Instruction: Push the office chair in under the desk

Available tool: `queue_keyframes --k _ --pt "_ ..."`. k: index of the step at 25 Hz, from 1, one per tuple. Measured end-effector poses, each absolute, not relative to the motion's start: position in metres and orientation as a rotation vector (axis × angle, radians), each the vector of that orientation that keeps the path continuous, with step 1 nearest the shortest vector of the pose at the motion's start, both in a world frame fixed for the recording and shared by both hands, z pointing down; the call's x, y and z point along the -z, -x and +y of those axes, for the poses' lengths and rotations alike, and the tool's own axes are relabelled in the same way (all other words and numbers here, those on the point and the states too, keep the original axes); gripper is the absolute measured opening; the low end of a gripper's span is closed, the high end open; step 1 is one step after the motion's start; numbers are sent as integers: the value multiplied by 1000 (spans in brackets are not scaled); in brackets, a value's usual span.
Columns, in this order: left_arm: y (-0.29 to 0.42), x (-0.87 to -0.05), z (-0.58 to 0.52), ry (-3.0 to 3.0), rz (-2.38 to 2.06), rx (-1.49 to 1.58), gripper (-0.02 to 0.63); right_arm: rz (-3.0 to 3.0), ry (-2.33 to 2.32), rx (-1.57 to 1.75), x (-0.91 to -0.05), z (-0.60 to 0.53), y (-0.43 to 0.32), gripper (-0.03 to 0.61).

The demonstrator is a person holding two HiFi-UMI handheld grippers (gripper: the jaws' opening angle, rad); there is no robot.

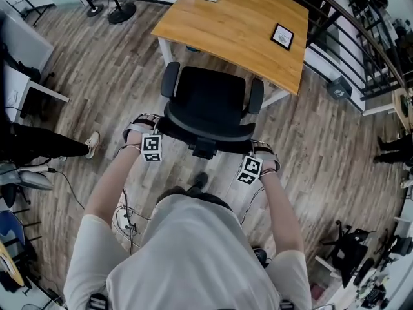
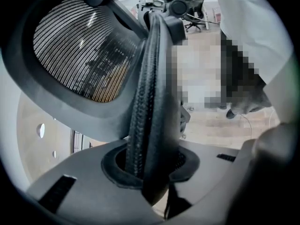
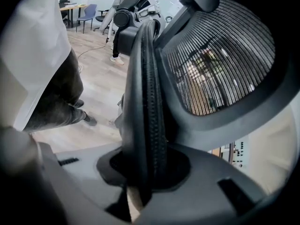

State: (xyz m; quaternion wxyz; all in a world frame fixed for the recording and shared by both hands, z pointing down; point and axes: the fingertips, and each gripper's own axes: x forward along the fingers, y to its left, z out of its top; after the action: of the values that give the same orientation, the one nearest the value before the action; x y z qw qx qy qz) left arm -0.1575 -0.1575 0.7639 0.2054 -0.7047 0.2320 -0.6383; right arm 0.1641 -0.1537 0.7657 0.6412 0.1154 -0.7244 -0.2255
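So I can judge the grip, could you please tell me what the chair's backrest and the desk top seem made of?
Backrest: see-through woven mesh in a matte black frame, probably plastic. Desk top: smooth, warm wood-coloured surface with faint grain; solid wood or laminate, unclear.

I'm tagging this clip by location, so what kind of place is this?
Probably an office or lab workspace: a black office chair before a wooden desk, a wood-plank floor, and equipment stands nearby.

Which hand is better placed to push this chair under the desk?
Neither: left gripper and right gripper each clamp one side edge of the backrest, evenly, with the desk ahead. Use both.
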Motion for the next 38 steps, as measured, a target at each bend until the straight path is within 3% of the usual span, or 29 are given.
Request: queue_keyframes --k 38 --pt "180 -757 -434 1955 519 1662 92 -1612 -400 400 -766 -379 -139 67"
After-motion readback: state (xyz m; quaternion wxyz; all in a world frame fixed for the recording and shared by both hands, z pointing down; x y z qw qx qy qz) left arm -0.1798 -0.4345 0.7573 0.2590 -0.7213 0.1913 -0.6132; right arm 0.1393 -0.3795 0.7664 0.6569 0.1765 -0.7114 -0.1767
